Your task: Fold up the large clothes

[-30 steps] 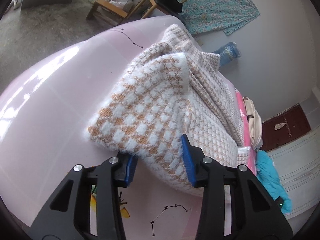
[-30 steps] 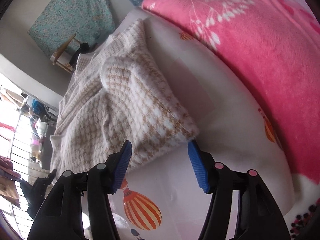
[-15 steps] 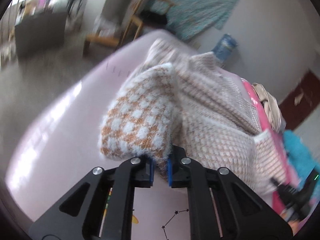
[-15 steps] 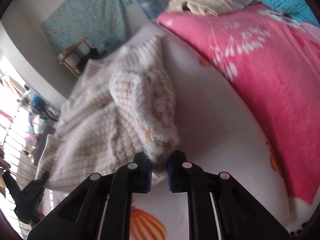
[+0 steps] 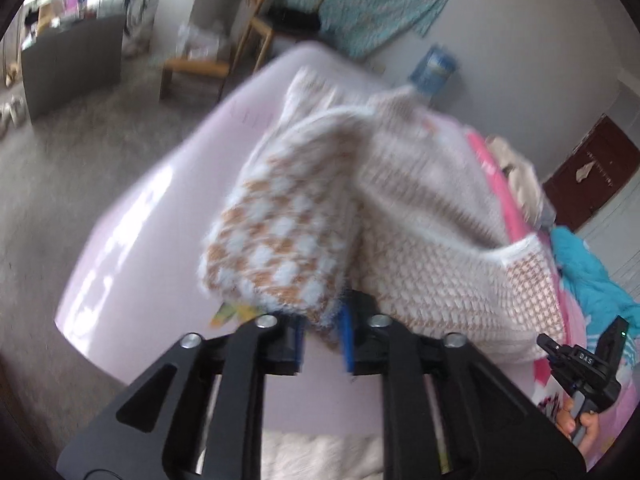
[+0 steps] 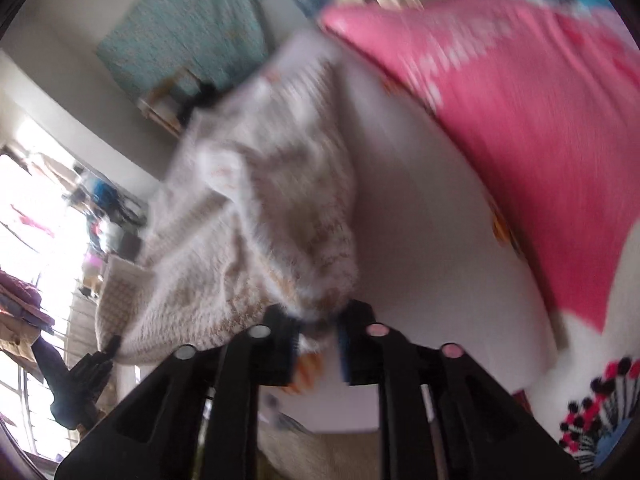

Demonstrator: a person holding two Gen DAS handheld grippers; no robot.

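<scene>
On the bed (image 5: 132, 240), under its pale pink sheet, my left tongs (image 5: 323, 340) are clamped on the fluffy cuff of a tan-and-white houndstooth sweater's sleeve (image 5: 280, 248), the blue pads (image 5: 345, 340) having just eased apart a little while the knit stays pinched between them. Across the sweater (image 6: 208, 264), my right tongs (image 6: 318, 340) grip the other sleeve's (image 6: 304, 224) cuff the same way, their pads likewise just loosened slightly with wool still caught between. Both sleeves hang lifted off the sweater's body, which lies spread on the sheet. Just beside it runs a bright pink blanket (image 6: 520, 112). Seen from the left tongs, my right hand (image 5: 580, 428) shows at the frame's edge. Both views are blurred.
</scene>
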